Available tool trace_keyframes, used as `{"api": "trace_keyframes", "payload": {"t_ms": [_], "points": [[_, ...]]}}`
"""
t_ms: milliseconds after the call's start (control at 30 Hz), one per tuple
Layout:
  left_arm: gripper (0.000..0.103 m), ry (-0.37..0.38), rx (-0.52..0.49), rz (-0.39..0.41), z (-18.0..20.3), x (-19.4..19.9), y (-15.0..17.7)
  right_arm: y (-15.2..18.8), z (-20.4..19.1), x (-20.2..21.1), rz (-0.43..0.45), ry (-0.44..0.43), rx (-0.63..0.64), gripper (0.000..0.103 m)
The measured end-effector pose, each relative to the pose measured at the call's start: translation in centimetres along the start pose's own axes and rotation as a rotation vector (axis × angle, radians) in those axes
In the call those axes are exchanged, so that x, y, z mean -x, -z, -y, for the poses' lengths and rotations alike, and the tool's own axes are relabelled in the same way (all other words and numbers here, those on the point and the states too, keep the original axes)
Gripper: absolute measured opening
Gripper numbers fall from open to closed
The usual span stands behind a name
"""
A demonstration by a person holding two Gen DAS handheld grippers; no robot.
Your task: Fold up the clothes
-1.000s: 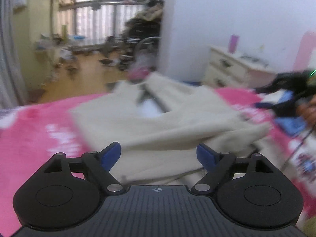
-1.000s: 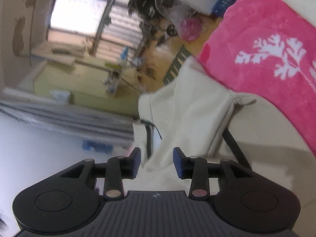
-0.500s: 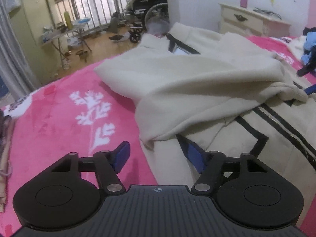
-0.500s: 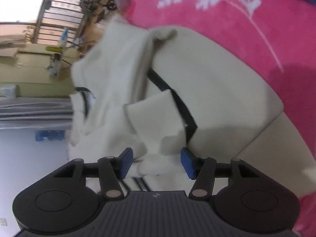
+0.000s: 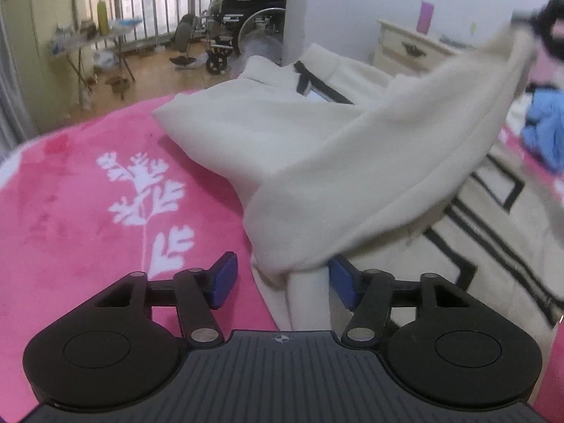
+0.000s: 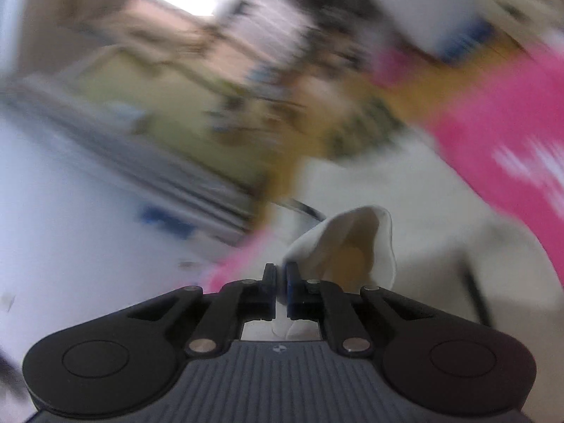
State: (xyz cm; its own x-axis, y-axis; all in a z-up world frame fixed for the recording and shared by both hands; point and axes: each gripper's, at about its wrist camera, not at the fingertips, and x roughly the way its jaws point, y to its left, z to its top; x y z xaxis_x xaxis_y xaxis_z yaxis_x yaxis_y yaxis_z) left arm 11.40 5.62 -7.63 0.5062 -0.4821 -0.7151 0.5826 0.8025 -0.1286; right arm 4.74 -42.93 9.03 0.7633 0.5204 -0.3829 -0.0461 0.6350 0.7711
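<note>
Pinching cream sleeve (image 6: 356, 243), right gripper (image 6: 281, 283) jaws clenched on fabric, lifted above pink blanket (image 5: 70, 190). Left gripper (image 5: 282, 282) jaws spread wide around jacket (image 5: 246, 130) fold.

jacket (image 5: 268, 130): cream fleece, black trim and zipper | spread on pink blanket (image 5: 70, 190) | sleeve (image 5: 387, 176): lifted diagonally up to the right, lower end bunched | cuff (image 6: 356, 243): pinched, opening seen
</note>
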Motion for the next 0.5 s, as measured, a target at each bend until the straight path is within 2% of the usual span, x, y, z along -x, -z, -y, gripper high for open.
{"api": "trace_keyframes", "payload": {"t_ms": [100, 200, 267, 333, 367, 433, 500], "points": [[0.075, 0.085, 0.078, 0.042, -1.7, -0.4, -0.7, -2.4, -4.5, -0.1, 0.025, -0.111, 0.156, 0.006], [0.073, 0.162, 0.133, 0.069, -2.5, -0.7, -1.4, -3.7, -6.4, -0.8, 0.029, -0.166, 0.225, 0.006], [0.059, 0.185, 0.138, 0.077, -2.4, -1.0, -1.6, -4.6, -7.7, -1.2, 0.032, -0.203, 0.27, 0.006], [0.036, 0.183, 0.126, 0.081, -2.0, -1.1, -1.3, -5.0, -6.9, -2.2, 0.029, -0.16, 0.235, 0.006], [0.029, 0.173, 0.116, 0.087, -1.7, -1.0, -1.1, -5.2, -6.2, -3.0, 0.024, -0.132, 0.203, 0.006], [0.017, 0.134, 0.103, 0.104, -1.1, -0.4, -0.6, -5.8, -4.3, -4.6, 0.011, -0.062, 0.139, 0.006], [0.013, 0.08, 0.092, 0.124, -0.8, 0.5, -0.4, -6.6, -2.3, -6.8, -0.014, 0.007, 0.077, 0.006]]}}
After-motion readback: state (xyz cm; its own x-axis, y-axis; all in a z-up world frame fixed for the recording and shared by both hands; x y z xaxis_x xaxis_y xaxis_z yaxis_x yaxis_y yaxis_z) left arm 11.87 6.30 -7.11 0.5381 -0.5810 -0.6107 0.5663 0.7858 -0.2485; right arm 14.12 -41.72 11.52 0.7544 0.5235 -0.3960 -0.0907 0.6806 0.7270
